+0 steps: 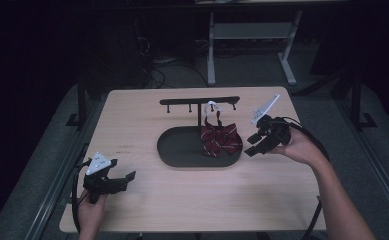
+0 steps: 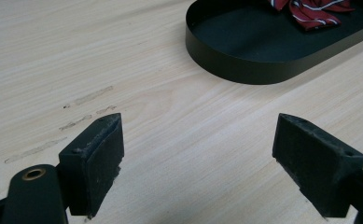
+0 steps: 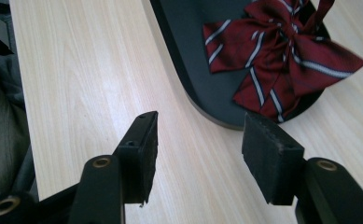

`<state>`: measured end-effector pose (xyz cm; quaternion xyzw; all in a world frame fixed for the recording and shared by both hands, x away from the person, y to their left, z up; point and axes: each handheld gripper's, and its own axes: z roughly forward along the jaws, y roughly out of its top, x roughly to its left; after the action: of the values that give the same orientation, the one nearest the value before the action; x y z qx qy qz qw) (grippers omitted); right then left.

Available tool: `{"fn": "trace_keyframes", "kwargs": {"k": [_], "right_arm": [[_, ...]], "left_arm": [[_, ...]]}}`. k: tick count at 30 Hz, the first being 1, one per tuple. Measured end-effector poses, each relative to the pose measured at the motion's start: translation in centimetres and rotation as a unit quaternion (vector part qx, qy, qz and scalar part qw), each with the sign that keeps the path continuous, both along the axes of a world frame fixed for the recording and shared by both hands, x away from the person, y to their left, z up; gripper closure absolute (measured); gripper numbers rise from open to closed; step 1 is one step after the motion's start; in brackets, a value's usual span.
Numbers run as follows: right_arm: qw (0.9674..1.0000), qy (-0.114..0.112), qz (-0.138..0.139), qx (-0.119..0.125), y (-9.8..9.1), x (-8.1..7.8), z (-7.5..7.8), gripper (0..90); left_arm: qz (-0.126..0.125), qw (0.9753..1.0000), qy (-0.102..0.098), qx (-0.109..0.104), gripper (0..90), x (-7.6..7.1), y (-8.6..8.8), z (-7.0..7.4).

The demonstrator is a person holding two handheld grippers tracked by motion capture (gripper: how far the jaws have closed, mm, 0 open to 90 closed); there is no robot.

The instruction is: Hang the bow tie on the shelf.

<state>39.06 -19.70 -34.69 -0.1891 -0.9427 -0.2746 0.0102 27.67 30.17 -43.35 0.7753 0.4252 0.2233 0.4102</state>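
A dark red bow tie (image 1: pixel 220 139) with thin white stripes hangs by a white strap (image 1: pixel 212 106) from a black hook rail (image 1: pixel 199 101). Its lower part lies over the right end of a black oval tray (image 1: pixel 182 150). In the right gripper view the bow tie (image 3: pixel 282 60) lies just beyond my right gripper (image 3: pixel 202 130), which is open with nothing between its pads. From above, my right gripper (image 1: pixel 252 144) hovers beside the tray's right end. At the front left of the table, my left gripper (image 1: pixel 125 178) is open and empty. Its own view has the gripper (image 2: pixel 200 135) facing the tray (image 2: pixel 244 70).
The light wooden table (image 1: pixel 282 200) carries faint scuff marks (image 2: pixel 76 116) left of the tray. Beyond the far edge a white desk frame (image 1: pixel 252 45) and cables stand on the dark floor. Each gripper trails a black cable.
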Motion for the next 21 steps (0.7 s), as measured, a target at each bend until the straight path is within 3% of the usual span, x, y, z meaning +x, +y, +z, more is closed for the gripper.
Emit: {"fn": "trace_keyframes", "kwargs": {"k": [21], "right_arm": [[0.9999, 0.003, -0.01, 0.003, -1.7, -2.3, -2.3, 42.1]], "left_arm": [[-0.002, 1.0, 0.005, 0.007, 16.3, 0.0, 0.0, 0.0]]}}
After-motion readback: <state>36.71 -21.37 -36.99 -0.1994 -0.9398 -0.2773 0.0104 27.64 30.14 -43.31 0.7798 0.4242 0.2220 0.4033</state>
